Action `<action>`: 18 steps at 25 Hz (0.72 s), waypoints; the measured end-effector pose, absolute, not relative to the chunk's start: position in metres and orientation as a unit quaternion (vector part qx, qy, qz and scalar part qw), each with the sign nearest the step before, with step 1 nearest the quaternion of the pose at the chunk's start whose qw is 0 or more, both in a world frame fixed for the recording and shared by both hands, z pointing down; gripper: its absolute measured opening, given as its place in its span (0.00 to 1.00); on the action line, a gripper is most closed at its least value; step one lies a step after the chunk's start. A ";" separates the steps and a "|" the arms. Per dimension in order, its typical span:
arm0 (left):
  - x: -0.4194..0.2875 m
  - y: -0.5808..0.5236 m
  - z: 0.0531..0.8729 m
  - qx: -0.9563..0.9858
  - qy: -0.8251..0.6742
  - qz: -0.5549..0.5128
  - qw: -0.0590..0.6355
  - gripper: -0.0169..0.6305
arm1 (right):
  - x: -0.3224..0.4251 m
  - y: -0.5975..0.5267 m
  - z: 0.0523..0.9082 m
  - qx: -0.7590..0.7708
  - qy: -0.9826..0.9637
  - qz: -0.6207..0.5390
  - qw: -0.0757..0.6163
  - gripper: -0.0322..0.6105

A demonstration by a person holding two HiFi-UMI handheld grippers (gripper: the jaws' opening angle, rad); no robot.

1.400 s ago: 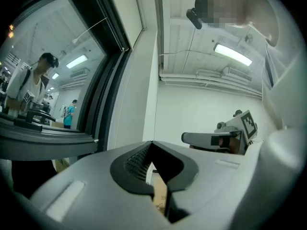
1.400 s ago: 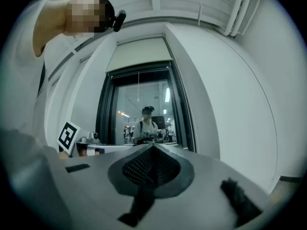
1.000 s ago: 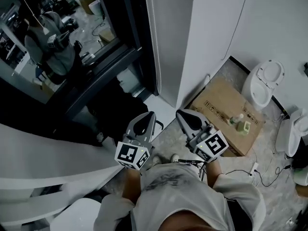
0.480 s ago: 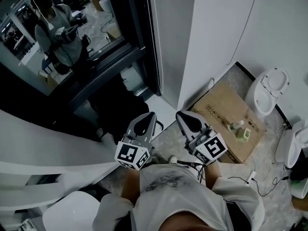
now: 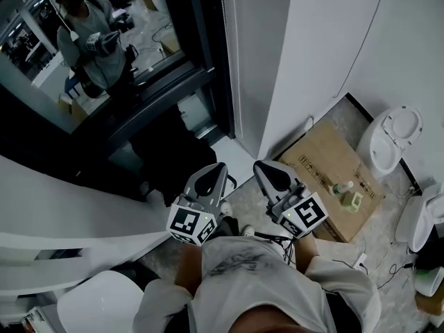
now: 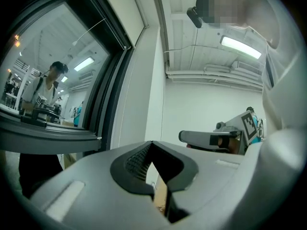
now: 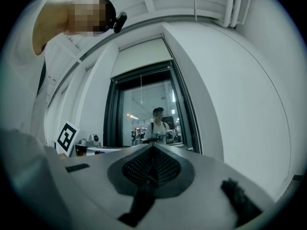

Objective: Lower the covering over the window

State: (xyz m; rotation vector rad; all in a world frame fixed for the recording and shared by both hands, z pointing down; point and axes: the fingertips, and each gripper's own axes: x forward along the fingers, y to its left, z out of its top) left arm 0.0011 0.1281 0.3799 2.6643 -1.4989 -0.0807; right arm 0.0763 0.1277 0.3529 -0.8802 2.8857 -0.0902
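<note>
We held the left claw and the right claw clenched shut and empty, side by side, aimed toward the window at eleven o'clock in the head view. In the right gripper view the covering sat raised at twelve o'clock above the glass, with its cord hanging down the pane, well apart from both claws.

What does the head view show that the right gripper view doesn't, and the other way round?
Only the head view: the cardboard box on the floor and the white toilet near it. Only the right gripper view: the raised blind at the top of the opening, and the ceiling above. Both: the dark-framed window and the person seen in its glass.
</note>
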 end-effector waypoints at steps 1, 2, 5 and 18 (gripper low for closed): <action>-0.001 0.124 0.381 0.871 -0.490 -0.026 0.042 0.03 | 0.074 0.124 0.353 -0.291 0.954 -0.029 0.061 0.08; -0.003 0.120 0.381 0.871 -0.489 -0.027 0.042 0.03 | 0.072 0.120 0.354 -0.291 0.954 -0.028 0.060 0.08; -0.009 0.106 0.381 0.872 -0.486 -0.034 0.042 0.03 | 0.064 0.107 0.356 -0.292 0.955 -0.023 0.054 0.08; -0.047 0.029 0.381 0.883 -0.464 -0.042 0.046 0.03 | 0.025 0.034 0.357 -0.321 0.946 -0.027 0.044 0.08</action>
